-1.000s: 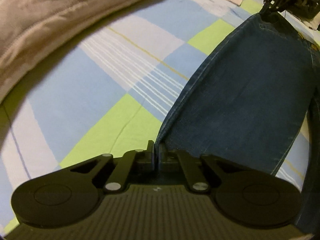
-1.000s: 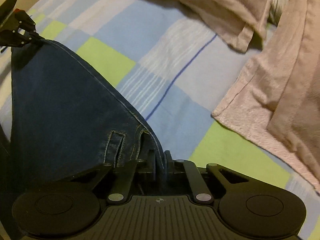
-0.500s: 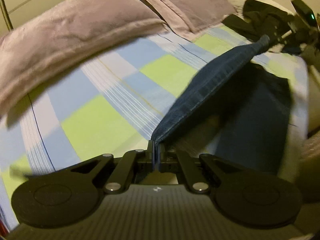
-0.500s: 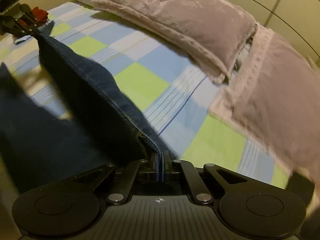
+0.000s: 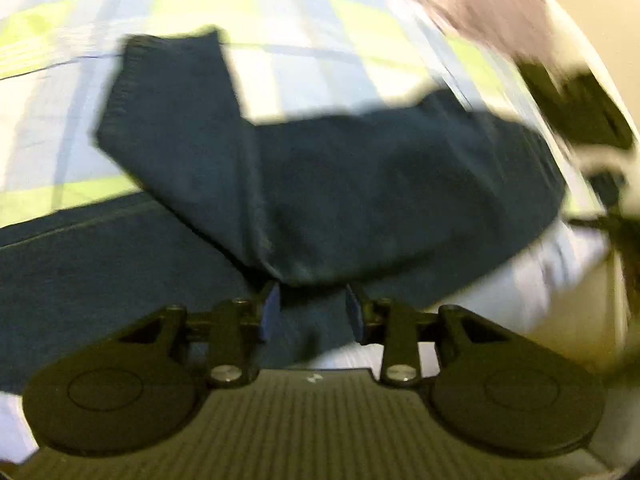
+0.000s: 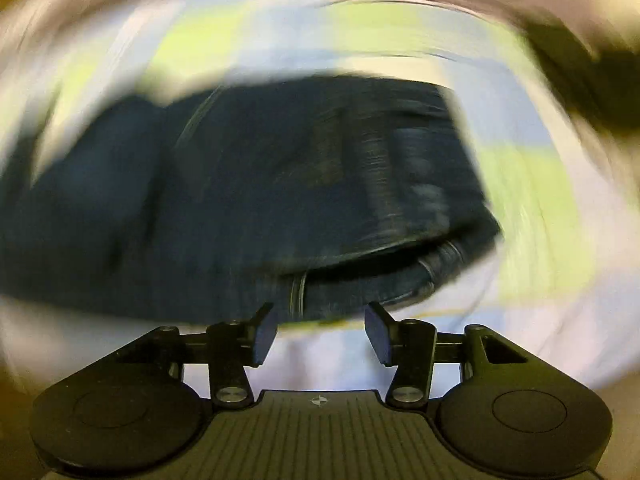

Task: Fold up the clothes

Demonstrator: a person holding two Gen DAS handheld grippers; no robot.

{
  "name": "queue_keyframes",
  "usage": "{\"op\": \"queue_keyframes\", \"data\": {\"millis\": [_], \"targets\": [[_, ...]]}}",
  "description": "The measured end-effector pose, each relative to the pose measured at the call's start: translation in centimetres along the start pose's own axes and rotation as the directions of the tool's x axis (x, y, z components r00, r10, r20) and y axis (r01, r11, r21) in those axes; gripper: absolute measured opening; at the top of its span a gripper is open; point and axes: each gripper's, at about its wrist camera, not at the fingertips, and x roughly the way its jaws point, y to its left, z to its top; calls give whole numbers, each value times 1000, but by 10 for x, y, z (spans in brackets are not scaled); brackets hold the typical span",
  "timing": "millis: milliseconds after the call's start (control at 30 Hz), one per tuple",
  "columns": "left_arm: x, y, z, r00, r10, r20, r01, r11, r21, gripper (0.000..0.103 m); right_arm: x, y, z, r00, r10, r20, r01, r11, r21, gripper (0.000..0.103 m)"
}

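Both grippers, clamped on the jeans point(image 5: 360, 184) a second ago, now gape wide and empty; left gripper point(image 5: 312, 312) and right gripper point(image 6: 320, 336) hover just off the denim, dropped doubled over on the checked bedsheet point(image 5: 300, 72); one fold appears done.

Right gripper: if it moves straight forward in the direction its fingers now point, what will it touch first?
Most likely the jeans. The right gripper is open, and the folded denim edge lies directly ahead of its fingertips, on the checked bedsheet. The picture is blurred, so the depth is uncertain.
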Motion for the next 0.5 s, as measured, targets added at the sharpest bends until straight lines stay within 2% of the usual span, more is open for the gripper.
{"op": "queue_keyframes", "data": {"millis": [33,67,133,267,400,500], "targets": [[0,2,6,998,38,40,-36,999,-37,33,-2,-14,4,998,38,50,-45,988,149,51],[0,4,12,994,76,78,-71,995,-72,35,-1,-29,7,992,76,104,-103,953,284,51],[3,0,21,980,156,123,-146,986,-82,39,5,-56,10,973,121,198,-206,845,494,51],[24,-19,48,941,301,157,-303,953,-12,42,19,-82,9,955,133,265,-276,727,629,51],[56,-35,79,903,390,181,-405,913,50,45,33,-94,15,955,122,271,-275,708,651,51],[98,-40,104,863,475,172,-494,865,86,45,40,-109,18,946,134,294,-305,676,671,51]]}}
